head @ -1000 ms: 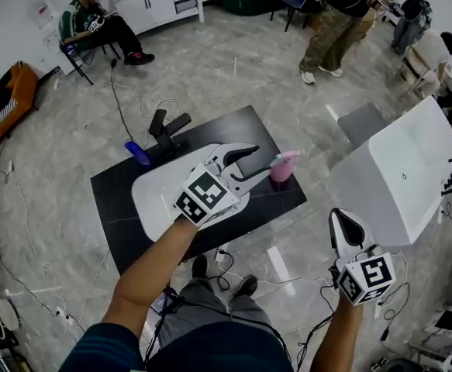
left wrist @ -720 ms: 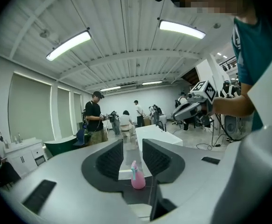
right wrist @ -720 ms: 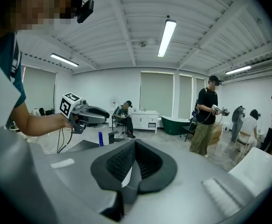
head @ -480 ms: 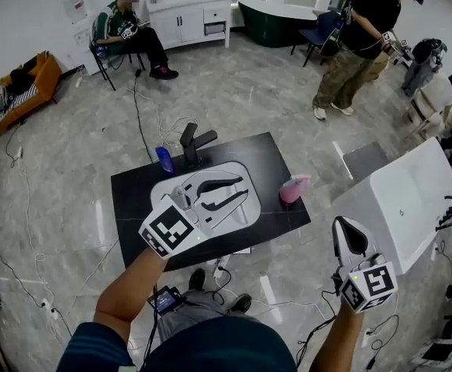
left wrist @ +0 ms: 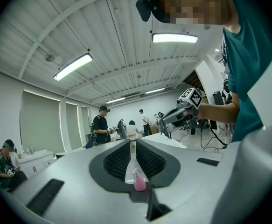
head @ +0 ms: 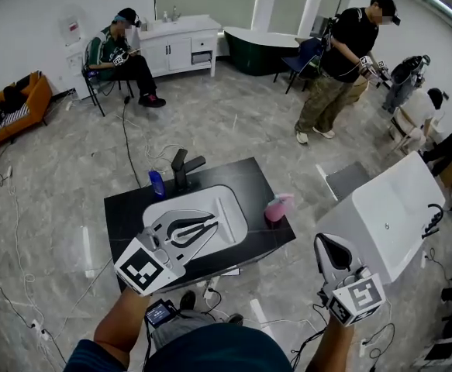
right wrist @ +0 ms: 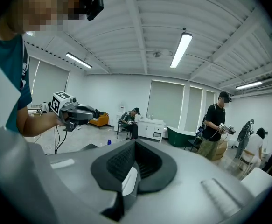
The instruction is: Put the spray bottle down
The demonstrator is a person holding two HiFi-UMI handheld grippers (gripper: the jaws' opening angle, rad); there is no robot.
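The pink spray bottle [head: 278,207] stands upright on the right end of the black table [head: 257,184], free of both grippers. In the left gripper view the spray bottle [left wrist: 139,181] shows small and far off beyond the jaw line. My left gripper [head: 213,223] hovers over the white sink [head: 229,211], to the left of the bottle; its jaws have just been closing and are shut with nothing between them. My right gripper [head: 322,240] hangs off the table's near right corner, shut and empty. The right gripper view shows only the room and the left gripper [right wrist: 73,111].
A black faucet [head: 183,167] and a blue bottle [head: 156,183] stand behind the sink. A large white tub [head: 388,208] stands to the right. One person sits at the back left [head: 121,53]; another stands at the back right [head: 342,68]. Cables [head: 129,146] lie on the floor.
The left gripper drew back from the spray bottle toward the near left and its open jaws closed. The bottle stayed on the table. The right gripper rose a little.
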